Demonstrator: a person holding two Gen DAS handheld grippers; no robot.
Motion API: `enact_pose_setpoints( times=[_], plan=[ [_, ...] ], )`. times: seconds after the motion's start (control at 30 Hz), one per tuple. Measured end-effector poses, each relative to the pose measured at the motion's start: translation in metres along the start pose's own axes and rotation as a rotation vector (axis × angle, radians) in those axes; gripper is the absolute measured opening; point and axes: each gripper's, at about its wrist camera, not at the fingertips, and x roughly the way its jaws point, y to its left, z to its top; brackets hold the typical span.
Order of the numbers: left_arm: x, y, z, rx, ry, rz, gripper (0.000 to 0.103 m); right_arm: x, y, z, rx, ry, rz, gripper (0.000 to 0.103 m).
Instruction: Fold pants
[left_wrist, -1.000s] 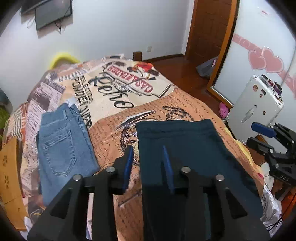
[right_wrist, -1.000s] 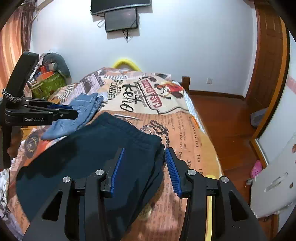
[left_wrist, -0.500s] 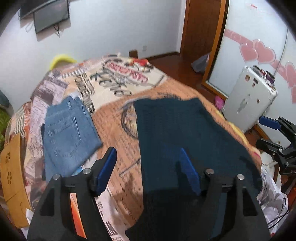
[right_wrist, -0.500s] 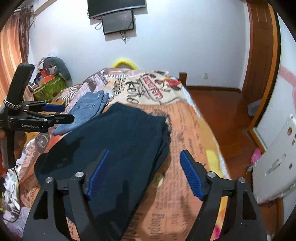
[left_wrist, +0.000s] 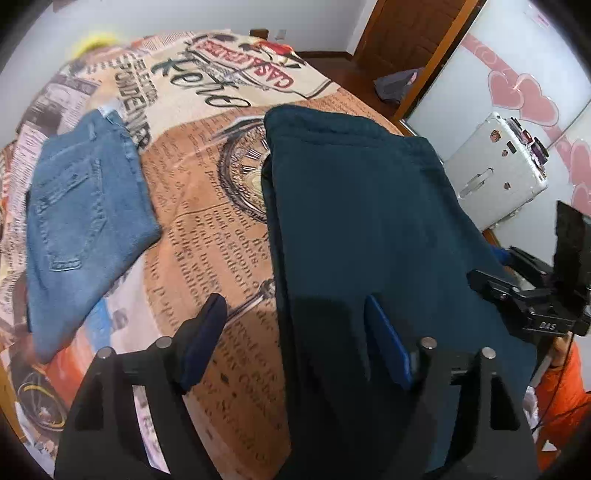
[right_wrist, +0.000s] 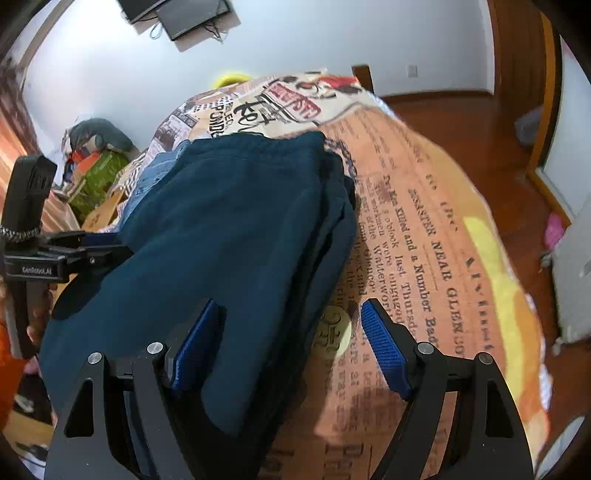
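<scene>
both grippers, left gripper (left_wrist: 295, 339) and right gripper (right_wrist: 288, 345), gape over dark pants (left_wrist: 369, 221).

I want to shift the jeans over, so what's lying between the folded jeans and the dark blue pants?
Only bare printed bedspread separates the jeans from the dark blue pants, seen in the left wrist view.

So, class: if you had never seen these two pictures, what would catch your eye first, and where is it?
The dark teal pants dominate, lying lengthwise on the bedspread between the open left gripper and open right gripper. Folded jeans lie apart at their left. The bedspread's bold newspaper print and a white case on the floor to the right come next.
</scene>
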Motion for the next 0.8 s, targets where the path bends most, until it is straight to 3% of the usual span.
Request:
enact_pose_setpoints(
  times=[0.27, 0.4, 0.6, 0.7, 0.8],
  plan=[
    [0.035, 0.014, 0.023, -0.08, 0.133, -0.189, 0.084, 0.027, -0.017, 0.005, 0.076, 0.067, 0.111, 0.081],
    [0.044, 0.011, 0.03, -0.07, 0.147, -0.216, 0.09, 0.04, -0.023, 0.007, 0.117, 0.096, 0.169, 0.082],
    [0.059, 0.001, 0.047, -0.059, 0.161, -0.266, 0.091, 0.051, -0.018, 0.015, 0.114, 0.12, 0.232, 0.082],
    [0.065, 0.0, 0.055, -0.051, 0.154, -0.29, 0.086, 0.059, -0.017, 0.021, 0.113, 0.136, 0.263, 0.081],
    [0.067, 0.002, 0.06, -0.067, 0.14, -0.308, 0.078, 0.058, -0.018, 0.028, 0.092, 0.143, 0.275, 0.07]
  ],
)
